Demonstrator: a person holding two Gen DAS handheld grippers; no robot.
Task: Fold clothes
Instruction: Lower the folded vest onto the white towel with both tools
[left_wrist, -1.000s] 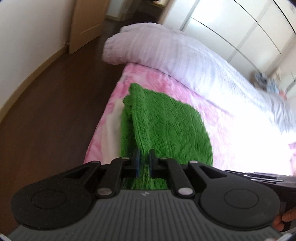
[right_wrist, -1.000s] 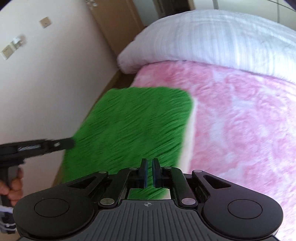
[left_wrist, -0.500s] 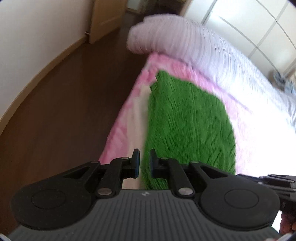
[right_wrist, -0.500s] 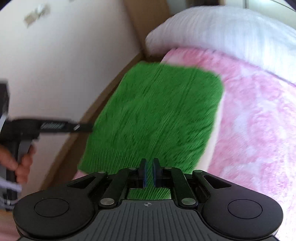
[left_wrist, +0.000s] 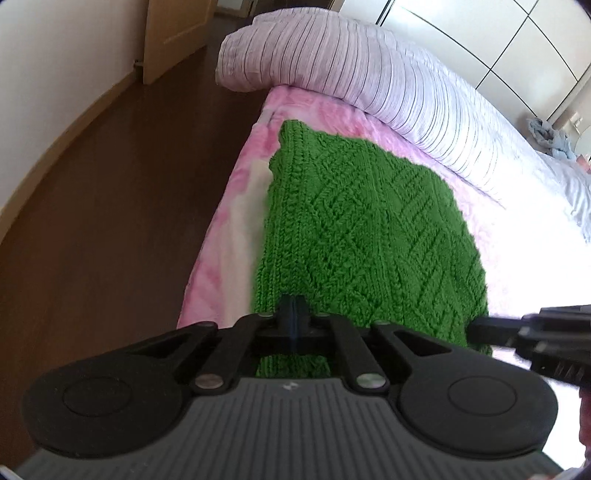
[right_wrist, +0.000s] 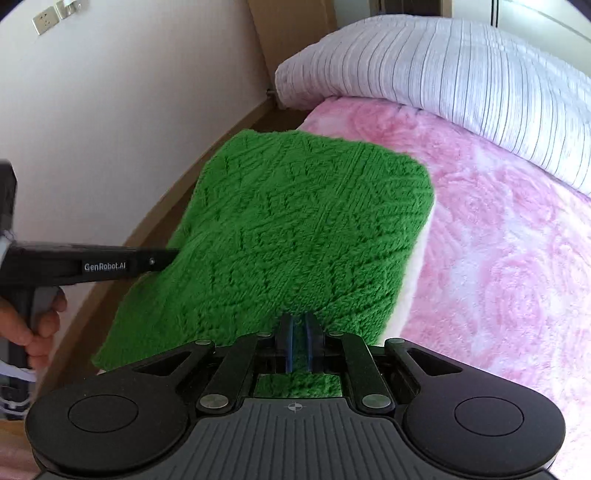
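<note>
A green cable-knit sweater (left_wrist: 362, 221), folded into a rough rectangle, lies on the pink blanket (left_wrist: 236, 221) by the bed's left edge. My left gripper (left_wrist: 292, 314) is shut on its near hem, close to the left corner. Green fabric shows behind the fingers. In the right wrist view my right gripper (right_wrist: 299, 332) is shut on the same hem of the sweater (right_wrist: 295, 229), further right. The left gripper (right_wrist: 166, 256) reaches in there from the left, held by a hand (right_wrist: 33, 325). The right gripper (left_wrist: 476, 328) touches the sweater's right corner in the left wrist view.
A striped white duvet (left_wrist: 369, 62) is bunched across the head of the bed. Dark wood floor (left_wrist: 110, 184) runs along the bed's left side, bounded by a white wall (right_wrist: 110, 110) and a wooden door (left_wrist: 170, 33). White wardrobe doors (left_wrist: 461, 37) stand beyond.
My left gripper's fingers had a gap between them before and are now closed on the sweater's hem. The right gripper has stayed shut on the hem. Both views have drawn closer to the sweater.
</note>
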